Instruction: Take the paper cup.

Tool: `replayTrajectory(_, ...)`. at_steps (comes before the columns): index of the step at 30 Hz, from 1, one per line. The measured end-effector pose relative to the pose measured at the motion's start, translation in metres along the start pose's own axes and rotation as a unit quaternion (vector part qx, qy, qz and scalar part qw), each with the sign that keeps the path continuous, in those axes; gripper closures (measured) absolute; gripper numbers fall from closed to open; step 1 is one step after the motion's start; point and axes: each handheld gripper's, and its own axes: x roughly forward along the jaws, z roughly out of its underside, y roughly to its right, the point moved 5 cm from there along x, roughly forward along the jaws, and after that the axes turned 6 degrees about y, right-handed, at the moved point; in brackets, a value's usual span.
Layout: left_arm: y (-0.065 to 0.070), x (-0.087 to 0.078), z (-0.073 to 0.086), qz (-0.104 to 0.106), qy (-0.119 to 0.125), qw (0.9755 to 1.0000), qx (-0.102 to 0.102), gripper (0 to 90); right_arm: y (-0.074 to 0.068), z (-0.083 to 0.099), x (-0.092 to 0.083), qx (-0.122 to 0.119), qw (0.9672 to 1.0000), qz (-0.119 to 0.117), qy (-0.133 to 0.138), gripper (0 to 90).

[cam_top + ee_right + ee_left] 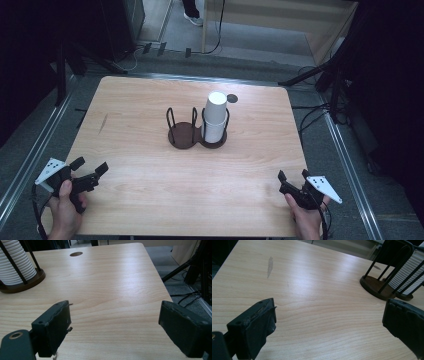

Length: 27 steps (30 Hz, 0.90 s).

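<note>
We see a stack of white paper cups standing upright in the right-hand ring of a dark double-ring wire holder, a little beyond the middle of the tabletop. The holder's left-hand ring has nothing in it, and its thin black uprights rise on either side of each round base. In the left gripper view the ribbed rims of the cups show behind the wire bars at the upper right; in the right gripper view the same stack sits at the upper left on its brown base. Just behind the cups we see a small dark round hole in the wooden surface, and a faint grey smear marks the wood off to the left.

Both of our tools lie well apart from the holder, at the near edge. The left hand-held gripper rests at the near left corner, held by our left hand; its jaws stand wide apart with only bare wood between them. The right hand-held gripper rests at the near right corner in our right hand; its jaws are likewise spread, nothing between them. Each carries a grey three-cornered plate on top. Beyond the far edge we see a floor with cables and dark stands.
</note>
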Motion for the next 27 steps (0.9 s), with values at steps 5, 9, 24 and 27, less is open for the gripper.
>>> replayTrajectory(5,0.0007,0.0007,0.0006,-0.002,-0.003,1.0,0.005,0.0,-0.0005,-0.0001,0.0002,0.001,1.0,0.002,-0.005,9.9)
replayTrajectory(9,-0.0002,0.0003,0.0005,-0.006,0.0,1.0,0.001,0.0,0.0004,-0.0009,0.0002,0.003,1.0,0.004,-0.006,9.8)
replayTrajectory(24,-0.0004,0.0018,0.001,-0.016,-0.001,0.9999,0.001,0.0,-0.0009,-0.0057,-0.0006,0.022,0.9997,0.008,-0.007,9.4)
replayTrajectory(27,-0.0005,0.002,0.0012,-0.016,-0.002,0.9999,0.001,0.0,-0.0036,-0.0095,0.002,0.027,0.9996,0.008,-0.006,9.4)
